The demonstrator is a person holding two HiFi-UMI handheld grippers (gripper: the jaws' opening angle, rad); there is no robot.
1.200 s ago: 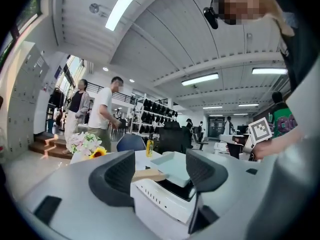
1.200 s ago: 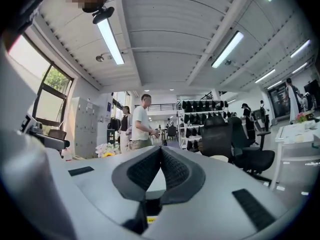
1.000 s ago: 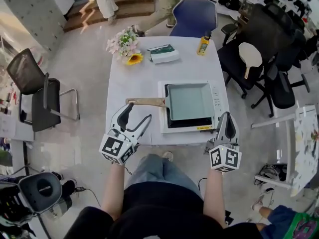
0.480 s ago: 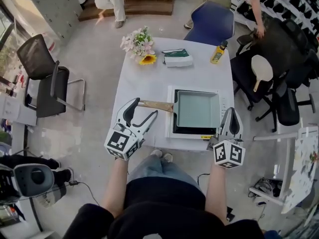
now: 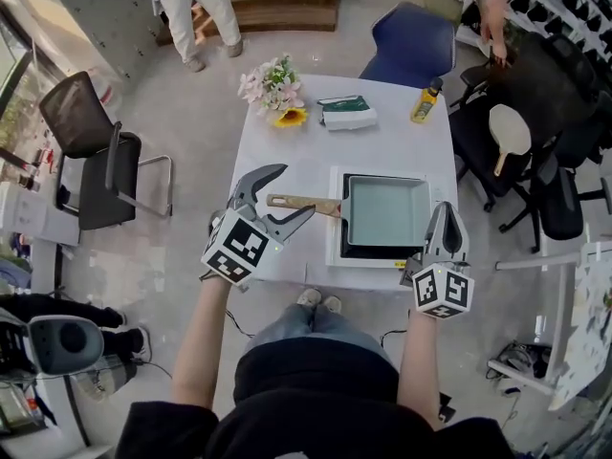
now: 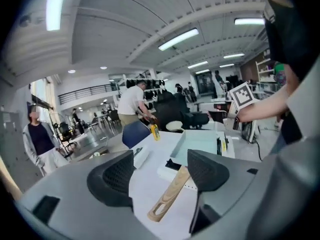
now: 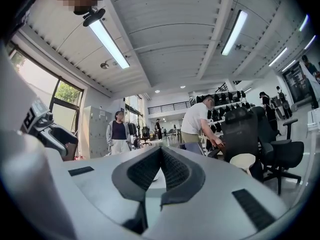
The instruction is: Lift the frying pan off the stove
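A square pale-green frying pan sits on a white stove with a black top on the white table. Its wooden handle points left. My left gripper hovers at the handle's free end with its jaws opening wide. In the left gripper view, the handle lies below and between the pads of the left gripper, untouched, with the pan beyond. My right gripper is shut and empty at the stove's front right corner. In its own view the right gripper points above the table.
At the table's far edge are a bunch of flowers, a green-and-white packet and a yellow bottle. A blue chair stands behind the table, black chairs to the left and right. People move about at the back.
My left gripper has moved forward and right from the table's front edge, so its jaws now flank the end of the wooden handle. The right gripper has stayed by the stove's front right corner.
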